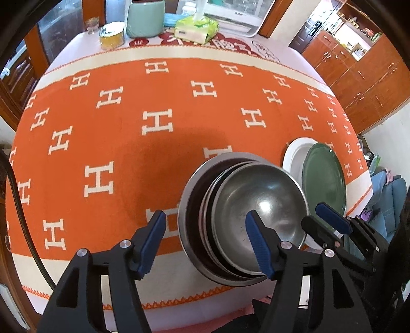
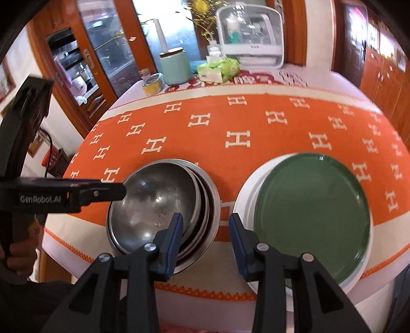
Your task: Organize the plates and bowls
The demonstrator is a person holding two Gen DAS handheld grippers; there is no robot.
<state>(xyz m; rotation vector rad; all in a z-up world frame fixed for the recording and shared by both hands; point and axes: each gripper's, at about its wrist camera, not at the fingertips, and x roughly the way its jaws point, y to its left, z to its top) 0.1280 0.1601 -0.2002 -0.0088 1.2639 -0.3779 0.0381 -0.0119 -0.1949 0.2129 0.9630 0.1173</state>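
Note:
A stack of nested steel bowls (image 1: pixel 261 205) (image 2: pixel 159 199) stands near the table's front edge, the top bowl sitting off-centre in the ones below. Right of it a green plate (image 1: pixel 325 174) (image 2: pixel 312 205) lies on a larger white plate (image 1: pixel 294 153) (image 2: pixel 246 184). My left gripper (image 1: pixel 207 225) is open and straddles the stack's left rim, one finger outside, one over the top bowl; the right wrist view shows it (image 2: pixel 124 190) side-on. My right gripper (image 2: pixel 206 222) (image 1: pixel 316 215) is open above the gap between stack and plates, its left finger over the stack's right rim.
An orange cloth with white H marks (image 1: pixel 159 123) covers the table. At the far end stand a mint-green canister (image 1: pixel 146 18), a tissue pack (image 1: pixel 197 28), a yellow jar (image 1: pixel 111 35) and a white appliance (image 2: pixel 251 35). Wooden cabinets (image 1: pixel 358 76) line the right wall.

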